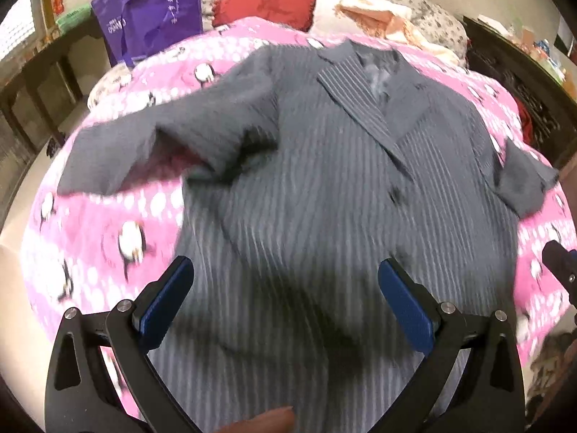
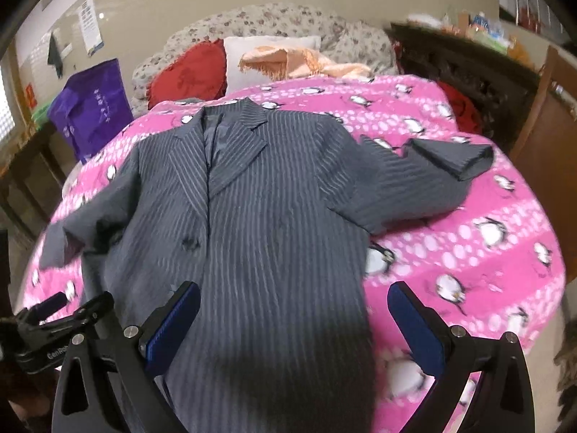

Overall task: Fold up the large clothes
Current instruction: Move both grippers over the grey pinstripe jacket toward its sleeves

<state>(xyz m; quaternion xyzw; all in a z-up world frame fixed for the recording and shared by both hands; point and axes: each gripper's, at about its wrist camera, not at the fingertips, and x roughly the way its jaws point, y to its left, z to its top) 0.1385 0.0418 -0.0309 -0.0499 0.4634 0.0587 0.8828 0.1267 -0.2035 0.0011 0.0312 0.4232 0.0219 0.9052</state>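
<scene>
We see a bed (image 2: 468, 245) covered by a pink penguin-print blanket (image 1: 119, 223), and on it lies the task's garment, a dark grey pinstriped jacket (image 2: 259, 223), front up, lapels toward the pillows and its hem toward us. One sleeve (image 2: 425, 169) spreads out to the side and bends back at the cuff; the other sleeve (image 1: 144, 155) lies out across the blanket on the opposite side. Beyond the collar rest a red cushion (image 2: 187, 72) and a white pillow (image 2: 270, 57) with a peach cloth (image 2: 306, 61) draped over it. A purple bag (image 1: 151, 11) stands beside the bed. Our left tool (image 1: 285, 306) hovers over the lower jacket, fingers spread wide and gripping nothing. Our right tool (image 2: 294, 324) hangs over the jacket's hem edge, likewise released, with one finger above cloth and the other above blanket.
</scene>
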